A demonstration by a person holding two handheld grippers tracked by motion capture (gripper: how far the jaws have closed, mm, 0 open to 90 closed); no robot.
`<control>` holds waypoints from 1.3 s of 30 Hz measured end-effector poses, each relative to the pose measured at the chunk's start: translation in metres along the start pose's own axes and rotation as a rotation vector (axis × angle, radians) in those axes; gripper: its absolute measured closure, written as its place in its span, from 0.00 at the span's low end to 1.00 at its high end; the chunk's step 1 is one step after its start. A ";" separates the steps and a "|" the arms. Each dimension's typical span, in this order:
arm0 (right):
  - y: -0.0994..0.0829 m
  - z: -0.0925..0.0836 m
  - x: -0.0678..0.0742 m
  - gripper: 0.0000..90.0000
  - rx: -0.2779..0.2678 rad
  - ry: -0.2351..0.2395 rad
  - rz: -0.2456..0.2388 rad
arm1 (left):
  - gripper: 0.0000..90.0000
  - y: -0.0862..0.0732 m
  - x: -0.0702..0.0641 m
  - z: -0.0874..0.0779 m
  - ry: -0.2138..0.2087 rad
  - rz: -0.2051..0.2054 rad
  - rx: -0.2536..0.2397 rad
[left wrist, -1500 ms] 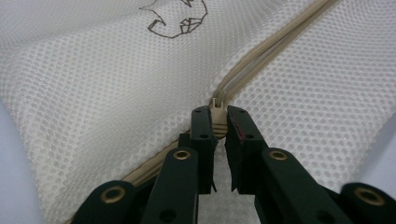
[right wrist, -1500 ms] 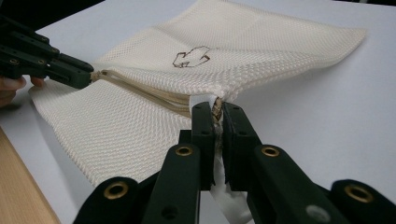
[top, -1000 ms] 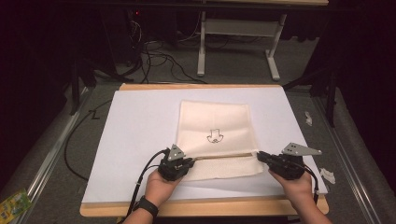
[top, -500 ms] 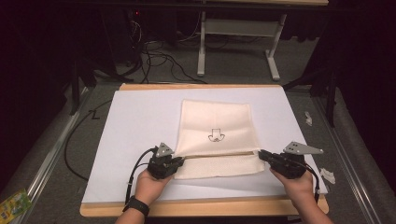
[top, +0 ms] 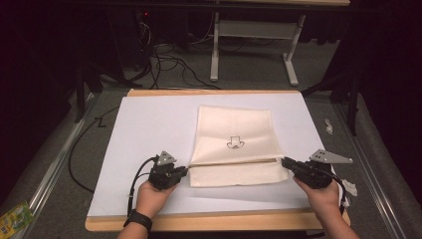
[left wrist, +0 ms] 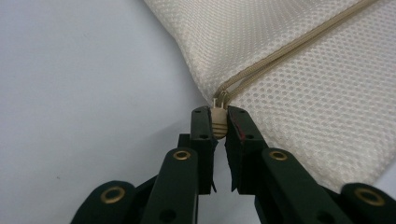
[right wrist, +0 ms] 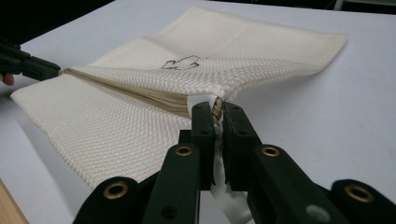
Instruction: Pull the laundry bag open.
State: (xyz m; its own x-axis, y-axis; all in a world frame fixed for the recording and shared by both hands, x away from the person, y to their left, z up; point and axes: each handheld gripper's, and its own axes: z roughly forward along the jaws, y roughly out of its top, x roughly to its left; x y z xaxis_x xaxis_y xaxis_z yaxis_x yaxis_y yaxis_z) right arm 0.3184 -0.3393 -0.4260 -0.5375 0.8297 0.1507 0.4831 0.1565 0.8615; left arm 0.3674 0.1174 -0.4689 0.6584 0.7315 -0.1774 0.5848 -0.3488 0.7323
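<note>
Nearest to us, our two hands come in over the wooden near edge of the tabletop, each carrying a set of tongs. The left tongs sit at the near left corner of the cream mesh bag, and in the left gripper view they are clenched on the small ribbed zipper pull, pinched flat between the two black jaws. The right tongs sit at the opposite end of the same line, and in the right gripper view they are clenched on the bag's edge where the zipper ends, with a bit of white fabric bunched between the jaws. Between the two tongs runs the tan zipper, stretched straight from left to right across the near part of the bag. In the right gripper view the upper layer of mesh lifts slightly off the lower one along this line. The bag lies flat on the white sheet covering the tabletop, a little right of centre, with a small dark printed mark on its middle. Farther off, beyond the tabletop, dark cables trail over the floor beside a white table frame.
</note>
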 end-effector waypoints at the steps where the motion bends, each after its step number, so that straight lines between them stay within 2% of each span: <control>1: 0.000 0.000 0.000 0.95 -0.002 0.001 -0.004 | 0.91 0.000 0.000 0.000 -0.003 -0.002 0.001; 12: -0.004 -0.001 -0.005 0.93 0.014 -0.010 0.002 | 0.91 -0.003 -0.003 0.007 -0.037 0.017 0.031; 19: -0.007 0.000 -0.005 0.87 0.020 -0.011 0.004 | 0.91 -0.004 0.002 0.004 -0.058 -0.021 0.006; 26: -0.007 0.000 -0.007 0.79 0.014 -0.018 0.015 | 0.89 -0.004 0.005 0.001 -0.055 -0.033 -0.011; 31: -0.008 0.000 -0.008 0.69 0.013 -0.031 0.020 | 0.75 -0.003 0.008 -0.003 -0.065 -0.051 -0.051; 37: -0.009 -0.001 -0.014 0.56 0.009 -0.066 0.041 | 0.59 -0.002 0.014 -0.011 -0.020 -0.049 -0.130; 39: -0.011 -0.003 -0.018 0.52 0.003 -0.079 0.055 | 0.54 0.000 0.016 -0.016 0.016 -0.045 -0.168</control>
State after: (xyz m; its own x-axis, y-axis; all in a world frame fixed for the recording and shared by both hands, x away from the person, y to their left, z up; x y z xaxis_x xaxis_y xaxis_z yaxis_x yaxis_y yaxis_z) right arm 0.3207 -0.3573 -0.4362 -0.4537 0.8769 0.1591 0.5129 0.1109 0.8513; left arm 0.3702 0.1380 -0.4616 0.6248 0.7538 -0.2032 0.5253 -0.2134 0.8237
